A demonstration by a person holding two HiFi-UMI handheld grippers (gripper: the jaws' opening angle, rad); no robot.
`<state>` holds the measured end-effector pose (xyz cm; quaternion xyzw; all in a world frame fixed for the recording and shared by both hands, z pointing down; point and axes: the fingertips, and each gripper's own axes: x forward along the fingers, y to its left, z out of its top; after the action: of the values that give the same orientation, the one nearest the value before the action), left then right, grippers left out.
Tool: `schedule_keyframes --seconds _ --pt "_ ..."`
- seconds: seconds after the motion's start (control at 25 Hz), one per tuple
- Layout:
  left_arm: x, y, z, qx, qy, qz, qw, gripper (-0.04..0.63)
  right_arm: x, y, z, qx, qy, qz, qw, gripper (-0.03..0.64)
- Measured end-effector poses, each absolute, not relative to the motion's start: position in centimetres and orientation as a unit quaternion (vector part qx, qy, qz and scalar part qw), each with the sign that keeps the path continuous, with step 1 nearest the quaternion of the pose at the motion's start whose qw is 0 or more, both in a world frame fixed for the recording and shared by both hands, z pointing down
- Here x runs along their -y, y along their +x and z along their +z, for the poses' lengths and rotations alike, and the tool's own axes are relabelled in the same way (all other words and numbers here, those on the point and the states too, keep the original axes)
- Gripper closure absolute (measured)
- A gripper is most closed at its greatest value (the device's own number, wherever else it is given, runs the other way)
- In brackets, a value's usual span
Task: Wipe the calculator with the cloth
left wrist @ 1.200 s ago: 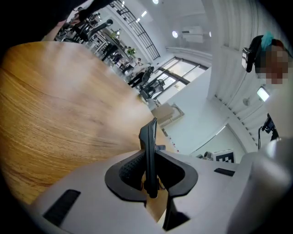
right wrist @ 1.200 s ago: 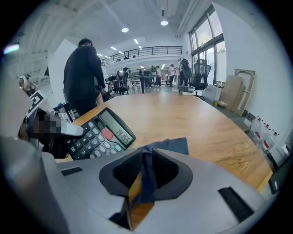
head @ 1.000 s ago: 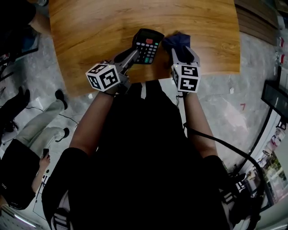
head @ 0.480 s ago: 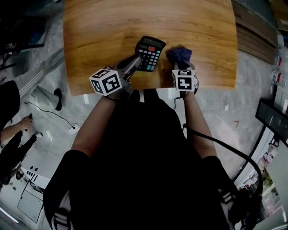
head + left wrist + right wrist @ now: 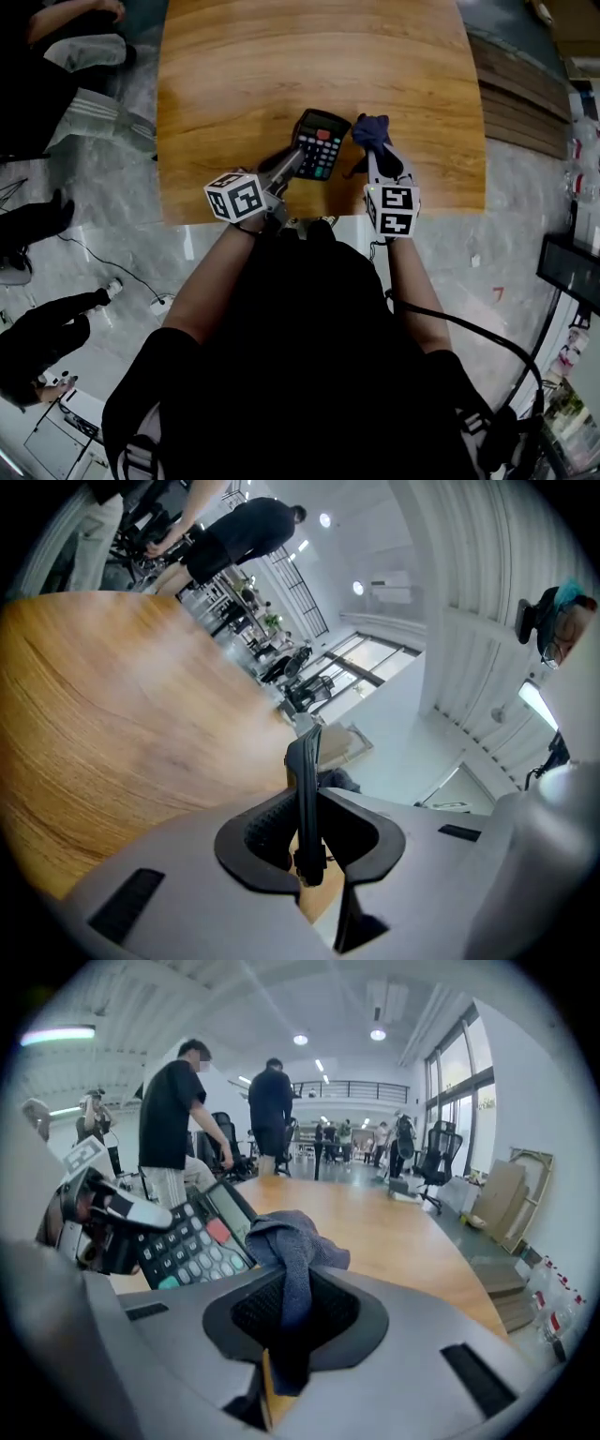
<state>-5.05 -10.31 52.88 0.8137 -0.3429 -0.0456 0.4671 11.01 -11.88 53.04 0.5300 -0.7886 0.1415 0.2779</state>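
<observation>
Both tongs have lifted since a second ago: right tongs point(image 5: 375, 155), just closing, now pinch the cloth point(image 5: 371, 129); left tongs point(image 5: 298, 159) clamp the calculator point(image 5: 321, 143) by its edge above the tabletop's point(image 5: 281, 56) near edge. Brace the calculator still and sweep the cloth's bunched end lightly over it

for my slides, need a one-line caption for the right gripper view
Right gripper, jaws just closing on a dark blue cloth, beside the calculator above the wooden table.
</observation>
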Motion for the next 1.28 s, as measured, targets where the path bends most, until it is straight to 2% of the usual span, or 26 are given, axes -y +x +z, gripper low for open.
schedule_keyframes --seconds 0.24,0.36,0.56,0.84,1.28 --pt "10.8 -5.4 50.6 0.338 0.822 -0.052 0.455 0.523 12.6 6.1 43.7 0.834 0.511 0.074 0.194 0.563" --pt "10.8 -5.4 49.4 0.333 0.832 -0.056 0.440 0.523 12.0 2.7 41.9 0.858 0.478 0.050 0.181 0.563" --pt "8.2 -3.0 47.8 0.294 0.845 -0.079 0.440 0.523 10.2 1.5 44.8 0.863 0.452 0.063 0.216 0.563" --pt "9.1 -4.2 46.4 0.284 0.837 -0.097 0.458 0.522 11.3 0.6 45.2 0.859 0.449 0.030 0.243 0.563" --pt "10.3 -4.5 46.4 0.312 0.832 -0.099 0.449 0.523 12.2 5.2 47.4 0.825 0.489 0.068 0.274 0.563"
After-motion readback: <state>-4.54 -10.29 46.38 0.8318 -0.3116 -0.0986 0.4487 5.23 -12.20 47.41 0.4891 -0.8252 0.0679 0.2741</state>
